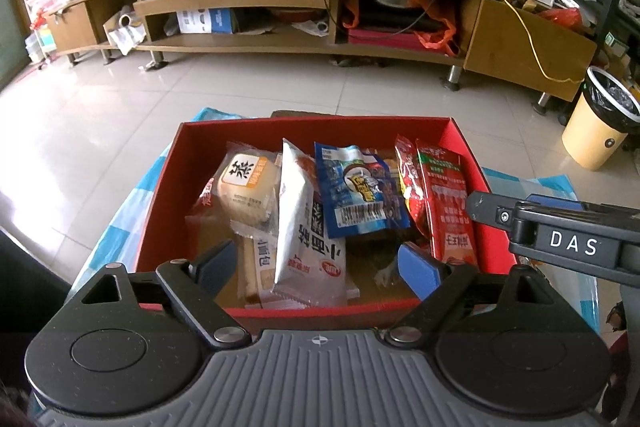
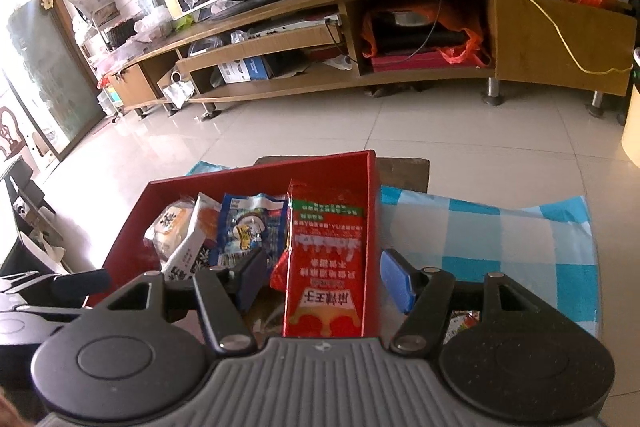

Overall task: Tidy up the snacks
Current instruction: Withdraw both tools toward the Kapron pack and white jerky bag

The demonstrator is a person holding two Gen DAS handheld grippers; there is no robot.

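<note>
A red cardboard box [image 1: 192, 163] on the checked cloth holds several snack packets: a bun packet [image 1: 244, 187], a white packet [image 1: 304, 227], a blue packet [image 1: 356, 187] and a red packet [image 1: 448, 203]. My left gripper [image 1: 320, 271] is open and empty above the box's near side. My right gripper [image 2: 326, 277] is open, its fingers either side of the box's right wall [image 2: 372, 227] and the red packet [image 2: 326, 259], which leans upright against that wall. The right gripper also shows in the left wrist view [image 1: 560, 231], at the box's right.
A blue and white checked cloth [image 2: 500, 239] covers the table, with a packet's edge [image 2: 464, 323] near my right gripper. Beyond lie a tiled floor, a long wooden TV stand [image 1: 300, 39] and a yellow waste bin [image 1: 596, 123] at the right.
</note>
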